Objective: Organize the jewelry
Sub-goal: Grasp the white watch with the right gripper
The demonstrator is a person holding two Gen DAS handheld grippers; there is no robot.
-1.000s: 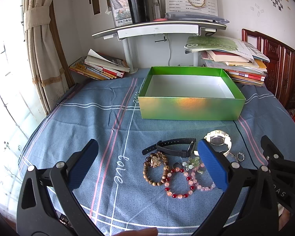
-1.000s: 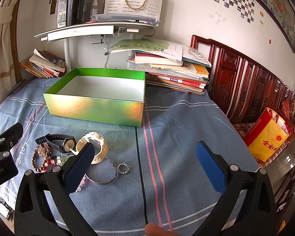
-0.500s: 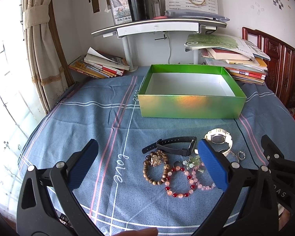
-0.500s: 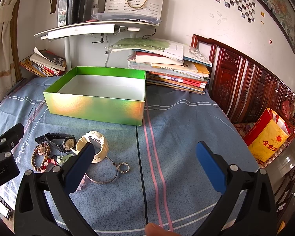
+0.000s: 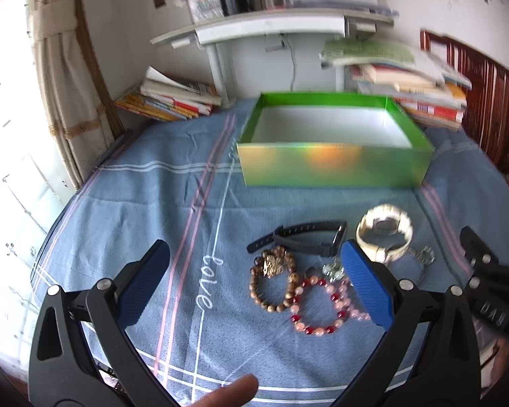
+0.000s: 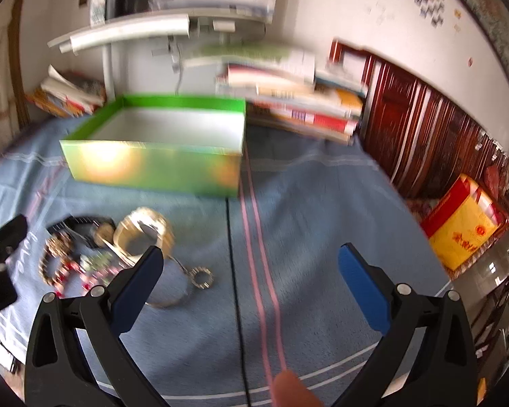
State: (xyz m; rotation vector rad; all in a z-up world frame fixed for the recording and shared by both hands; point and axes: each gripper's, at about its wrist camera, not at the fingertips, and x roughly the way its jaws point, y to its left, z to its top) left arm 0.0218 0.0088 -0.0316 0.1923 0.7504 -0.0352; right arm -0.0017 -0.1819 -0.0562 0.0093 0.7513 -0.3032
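At the far left a tied-back curtain (image 5: 56,68) hangs beside a bright window, and next to it a slanting pile of books (image 5: 169,98) leans near the leg of a white shelf (image 5: 271,25) that carries a paper bag and other blurred items. The surface is covered with a blue sheet (image 5: 135,203) with pink and white stripes and the stitched word "love"; whether it is a bed or a tabletop cannot be told.

The left gripper (image 5: 254,285) hovers low over the sheet with its blue-padded fingers (image 5: 142,288) spread wide and holding nothing. Between and just beyond them lies the jewelry, clustered together: a brown wooden bead bracelet (image 5: 271,285) touching a red and pink bead bracelet (image 5: 319,308), a black watch (image 5: 305,237) just behind them, and a cream watch (image 5: 385,230) to the right, partly hidden by the right-hand finger. A small ring (image 6: 202,276) and a thin bangle (image 6: 173,291) lie beside the cream watch.

Behind the cluster stands the green box (image 5: 332,166), open and white inside, with nothing between it and the jewelry. Behind it to the right is another stack of books (image 6: 298,101).

The right gripper (image 6: 251,271) is also spread wide and empty, over bare sheet just right of the jewelry. Further right are a dark wooden headboard (image 6: 424,129) and a yellow and red bag (image 6: 461,227).
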